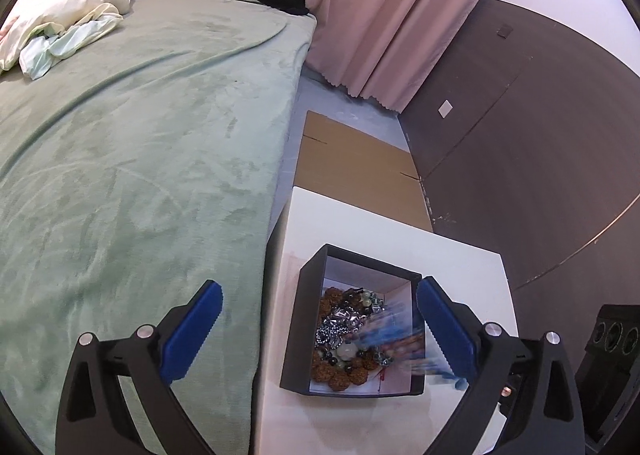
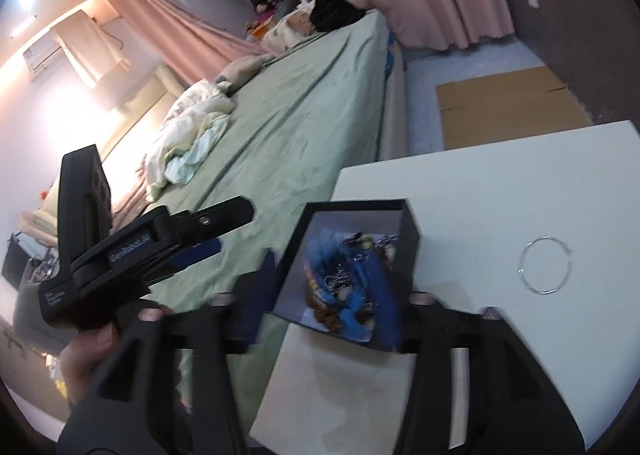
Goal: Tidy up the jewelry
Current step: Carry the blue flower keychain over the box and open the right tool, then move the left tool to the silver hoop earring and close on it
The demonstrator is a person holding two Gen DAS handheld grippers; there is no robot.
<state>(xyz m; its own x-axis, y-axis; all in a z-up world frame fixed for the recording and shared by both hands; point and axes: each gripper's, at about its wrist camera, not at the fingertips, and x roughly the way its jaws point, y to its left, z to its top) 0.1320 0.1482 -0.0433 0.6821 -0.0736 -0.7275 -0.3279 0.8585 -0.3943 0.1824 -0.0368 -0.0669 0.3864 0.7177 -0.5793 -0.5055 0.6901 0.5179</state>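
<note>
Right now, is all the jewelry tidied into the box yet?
Mostly. The black box on the white table already holds a heap of beads and chains. Both the left gripper and right gripper are open, holding nothing. One thin silver bangle lies out on the table, not yet put away.

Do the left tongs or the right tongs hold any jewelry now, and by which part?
Left tongs: open, nothing between them. Right tongs: apart over the black box of jewelry, but blurred, so a hold cannot be told.
</note>
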